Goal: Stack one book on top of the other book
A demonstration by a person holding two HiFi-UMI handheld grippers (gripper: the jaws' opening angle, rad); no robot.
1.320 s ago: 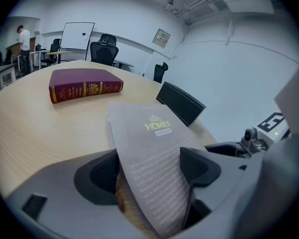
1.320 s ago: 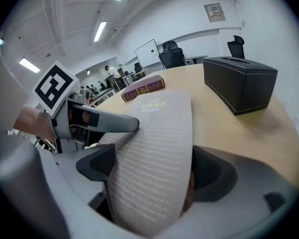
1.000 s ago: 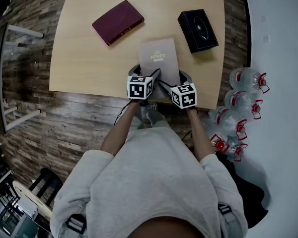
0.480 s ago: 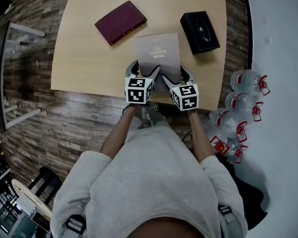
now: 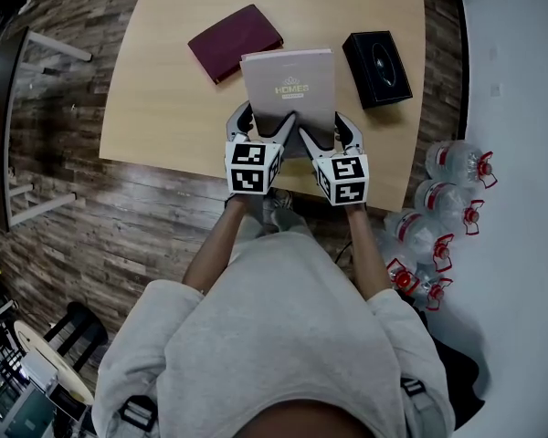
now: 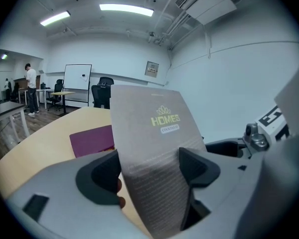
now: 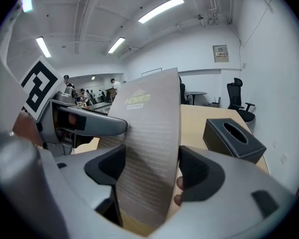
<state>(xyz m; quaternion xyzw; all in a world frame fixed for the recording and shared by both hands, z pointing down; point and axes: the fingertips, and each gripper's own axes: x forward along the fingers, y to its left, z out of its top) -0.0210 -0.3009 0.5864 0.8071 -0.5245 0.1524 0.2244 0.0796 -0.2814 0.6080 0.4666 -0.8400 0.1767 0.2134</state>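
Grey sweatshirt on the person fills the near part of the head view. Clear plastic water bottles with red caps sit on the floor to the right. Next out, left gripper and right gripper are side by side, both clamped on the near edge of the grey-brown hardcover book with "HOMES" on its cover. In the left gripper view the pads press both faces of the book. In the right gripper view the jaws have just been closing, with the book between them and held. The book is raised clear of the light wooden table. Farther back on the table, a maroon book lies flat at left. A black rectangular tissue box sits at right, apart from it.
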